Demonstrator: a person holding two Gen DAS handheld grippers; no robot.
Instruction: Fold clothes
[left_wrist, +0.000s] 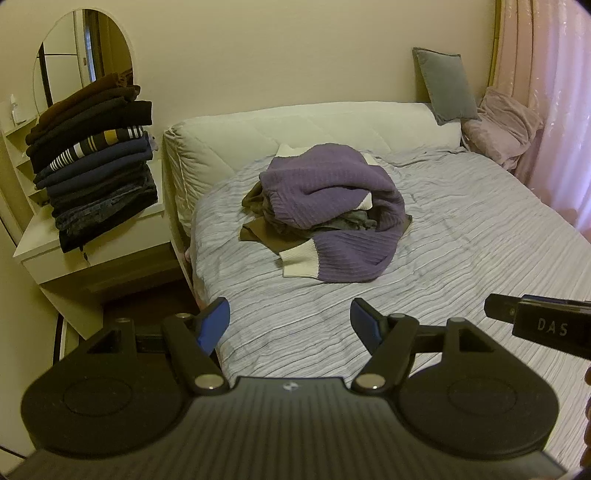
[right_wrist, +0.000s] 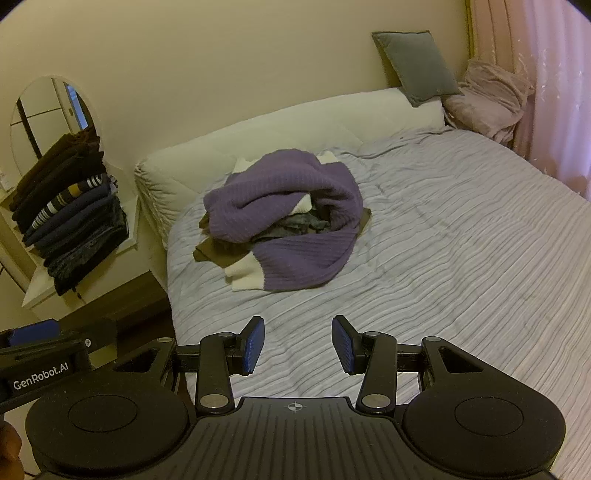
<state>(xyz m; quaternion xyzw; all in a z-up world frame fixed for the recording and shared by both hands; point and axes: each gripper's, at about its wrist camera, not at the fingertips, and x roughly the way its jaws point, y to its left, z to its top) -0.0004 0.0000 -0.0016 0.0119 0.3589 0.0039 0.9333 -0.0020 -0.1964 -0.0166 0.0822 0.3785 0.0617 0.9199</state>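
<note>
A crumpled purple sweater (left_wrist: 332, 206) with white cuffs lies on top of a small heap of brown and grey clothes (left_wrist: 258, 229) in the middle of the bed. It also shows in the right wrist view (right_wrist: 288, 214). My left gripper (left_wrist: 290, 325) is open and empty, held above the near part of the bed, well short of the heap. My right gripper (right_wrist: 298, 343) is open and empty too, beside the left one. The right gripper's body shows at the right edge of the left wrist view (left_wrist: 543, 325).
The bed has a striped grey cover (right_wrist: 443, 258) and a white headboard cushion (left_wrist: 295, 125). A tall stack of folded dark clothes (left_wrist: 96, 162) stands on a white side table (left_wrist: 92, 251) at the left, under an oval mirror. A grey pillow (left_wrist: 443, 85) and a pink blanket (left_wrist: 506, 125) lie at the far right.
</note>
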